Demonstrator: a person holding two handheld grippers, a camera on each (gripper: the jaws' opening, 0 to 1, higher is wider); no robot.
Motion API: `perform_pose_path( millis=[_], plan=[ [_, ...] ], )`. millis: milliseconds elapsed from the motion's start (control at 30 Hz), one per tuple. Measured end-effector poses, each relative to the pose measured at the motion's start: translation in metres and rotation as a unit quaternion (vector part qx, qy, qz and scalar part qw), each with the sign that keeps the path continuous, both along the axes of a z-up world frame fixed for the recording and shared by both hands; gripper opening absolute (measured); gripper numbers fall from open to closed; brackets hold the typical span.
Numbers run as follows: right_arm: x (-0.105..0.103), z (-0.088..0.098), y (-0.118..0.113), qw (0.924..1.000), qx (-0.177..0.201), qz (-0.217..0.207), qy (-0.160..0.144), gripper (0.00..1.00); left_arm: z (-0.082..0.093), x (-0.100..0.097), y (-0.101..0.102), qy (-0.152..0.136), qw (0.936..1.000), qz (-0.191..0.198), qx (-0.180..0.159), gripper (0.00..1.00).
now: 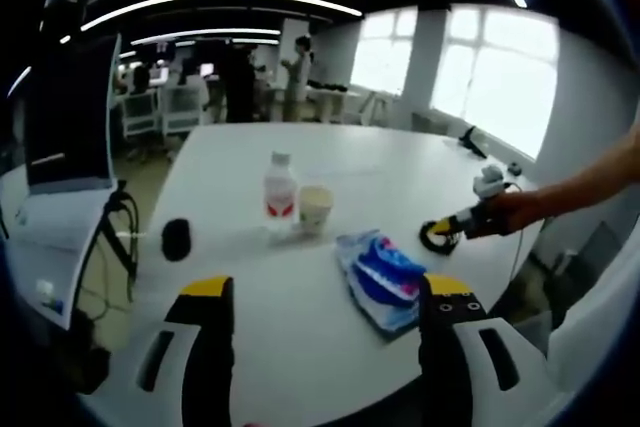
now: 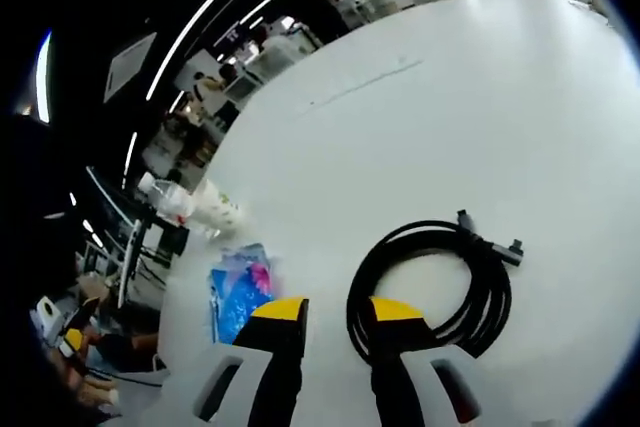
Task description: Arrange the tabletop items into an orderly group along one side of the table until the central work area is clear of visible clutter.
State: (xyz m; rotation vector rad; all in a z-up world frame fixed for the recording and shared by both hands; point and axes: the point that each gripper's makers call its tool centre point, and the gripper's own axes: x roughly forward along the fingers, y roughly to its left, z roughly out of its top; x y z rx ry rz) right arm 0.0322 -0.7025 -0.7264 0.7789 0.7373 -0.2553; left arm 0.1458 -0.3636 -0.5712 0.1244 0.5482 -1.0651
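On the white table (image 1: 300,347) a water bottle (image 1: 280,190) with a red label stands next to a paper cup (image 1: 315,209). A small black object (image 1: 176,239) lies to their left and a blue packet (image 1: 385,277) lies nearer me on the right. My left gripper (image 1: 325,295) hovers open and wide over the near table, holding nothing. A coiled black cable (image 2: 440,287) lies under my right gripper (image 2: 338,315). Its jaws stand a little apart, with the coil's left edge between them and bare table beside it. The right gripper (image 1: 455,224), held by a hand, touches the cable (image 1: 436,238). The bottle (image 2: 165,192), cup (image 2: 215,212) and packet (image 2: 238,287) lie beyond.
A monitor (image 1: 70,117) stands off the table's left edge with cables hanging below it. A small white object (image 1: 489,180) sits near the far right edge. People and desks fill the room behind, with bright windows at the right.
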Motion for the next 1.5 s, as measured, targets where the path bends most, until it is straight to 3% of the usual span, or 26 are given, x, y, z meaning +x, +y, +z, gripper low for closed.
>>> perform_pose_path(
  millis=[300, 400, 600, 933, 1133, 1267, 1367, 1433, 1500],
  plan=[
    [0.005, -0.005, 0.025, 0.9994, -0.027, 0.014, 0.014, 0.27, -0.008, -0.003, -0.004, 0.007, 1.0, -0.005, 0.001, 0.76],
    [0.006, 0.002, 0.041, 0.9988, -0.035, 0.032, 0.009, 0.27, -0.007, -0.001, -0.008, 0.004, 1.0, -0.009, 0.001, 0.76],
    [0.006, 0.0, 0.051, 0.9948, -0.059, 0.082, 0.015, 0.29, -0.007, 0.0, -0.016, 0.004, 0.9998, -0.02, 0.0, 0.76],
    [0.018, -0.003, 0.049, 0.9888, -0.072, 0.13, 0.013, 0.28, -0.009, 0.001, -0.022, 0.01, 0.9994, -0.034, 0.005, 0.76],
    [0.029, -0.008, 0.054, 0.9809, -0.083, 0.175, 0.021, 0.26, -0.01, -0.001, -0.026, 0.009, 0.999, -0.044, 0.007, 0.76],
    [0.043, -0.007, 0.057, 0.9707, -0.102, 0.216, 0.024, 0.27, -0.012, -0.002, -0.029, 0.01, 0.9986, -0.05, 0.009, 0.76],
    [0.052, -0.01, 0.056, 0.9582, -0.124, 0.256, 0.027, 0.27, -0.011, -0.004, -0.031, 0.011, 0.9986, -0.05, 0.009, 0.76],
    [0.057, -0.01, 0.059, 0.9481, -0.139, 0.285, 0.028, 0.27, -0.01, -0.004, -0.031, 0.011, 0.9986, -0.051, 0.009, 0.76],
    [0.064, -0.005, 0.067, 0.9309, -0.16, 0.328, 0.025, 0.27, -0.01, -0.003, -0.03, 0.011, 0.9986, -0.051, 0.009, 0.76]
  ],
)
